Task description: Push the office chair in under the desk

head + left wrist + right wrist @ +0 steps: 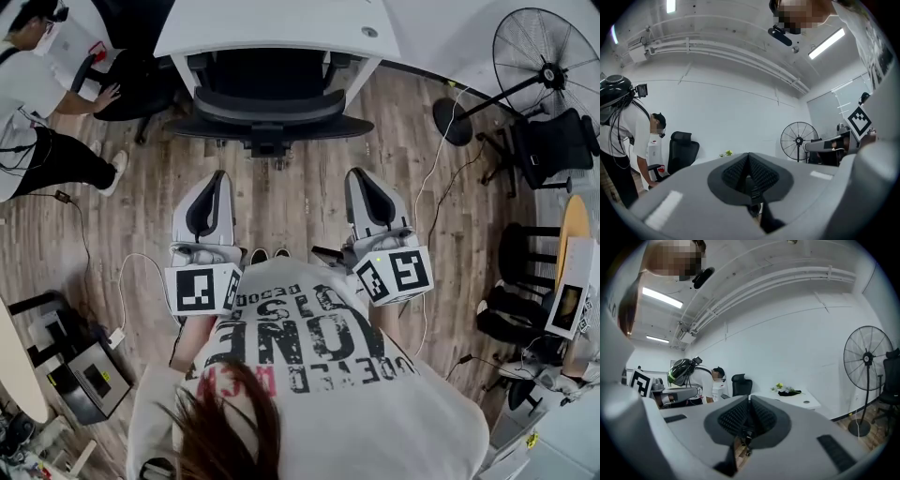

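Office chair (267,108), black, is seen at the top middle of the head view. Its front part is tucked under the edge of the white desk (272,23), while its backrest and base are outside, over the wooden floor (286,202). The backrest is turned toward the person holding the grippers.

The left gripper (217,180) and the right gripper (362,178) are held side by side and pointed toward the chair. A strip of bare floor is visible between their tips and the chair, so the chair is not touched. In the left gripper view the jaws of the left gripper (749,169) are pressed together with nothing between them. The same is seen for the right gripper (749,414) in its own view.

A second person (33,103) is bent over another black chair (141,86) at the left. A standing fan (544,61) is placed at the right.
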Motion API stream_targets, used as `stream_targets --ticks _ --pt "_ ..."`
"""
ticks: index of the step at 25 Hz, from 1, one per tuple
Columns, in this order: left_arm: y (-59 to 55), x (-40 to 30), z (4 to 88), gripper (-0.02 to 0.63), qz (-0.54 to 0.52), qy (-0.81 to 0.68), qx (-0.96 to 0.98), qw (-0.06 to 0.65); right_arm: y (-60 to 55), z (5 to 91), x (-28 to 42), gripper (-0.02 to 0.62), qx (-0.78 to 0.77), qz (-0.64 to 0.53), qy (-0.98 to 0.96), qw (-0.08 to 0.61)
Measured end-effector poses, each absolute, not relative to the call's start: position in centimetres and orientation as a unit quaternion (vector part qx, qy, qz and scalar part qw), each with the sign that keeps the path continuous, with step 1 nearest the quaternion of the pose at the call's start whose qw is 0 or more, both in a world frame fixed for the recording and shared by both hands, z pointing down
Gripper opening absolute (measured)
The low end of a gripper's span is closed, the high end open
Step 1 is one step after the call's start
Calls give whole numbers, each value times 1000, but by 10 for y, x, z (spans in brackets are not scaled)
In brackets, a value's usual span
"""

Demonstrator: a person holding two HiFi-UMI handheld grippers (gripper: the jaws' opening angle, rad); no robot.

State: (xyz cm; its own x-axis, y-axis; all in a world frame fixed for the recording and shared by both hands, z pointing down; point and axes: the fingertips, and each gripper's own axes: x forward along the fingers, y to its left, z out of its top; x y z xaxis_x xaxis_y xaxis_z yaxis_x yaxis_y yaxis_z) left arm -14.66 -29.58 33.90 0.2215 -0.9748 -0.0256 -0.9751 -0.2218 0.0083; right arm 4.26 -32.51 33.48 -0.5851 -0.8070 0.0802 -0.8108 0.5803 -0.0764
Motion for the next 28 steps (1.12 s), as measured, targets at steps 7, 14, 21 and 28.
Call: stream_targets --ticks 7,14,21,28 --pt "-292 -143 338 12 11 623 -782 9 -323 335 37 25 445 46 -894 25" --pt "-299 -144 326 12 12 618 -785 26 -327 330 31 25 441 39 -896 23" --pt "-306 -137 311 12 29 609 -791 41 -333 331 24 25 434 34 -900 25" --pt "-306 -137 319 12 37 610 -791 31 -333 342 22 25 434 38 -899 38"
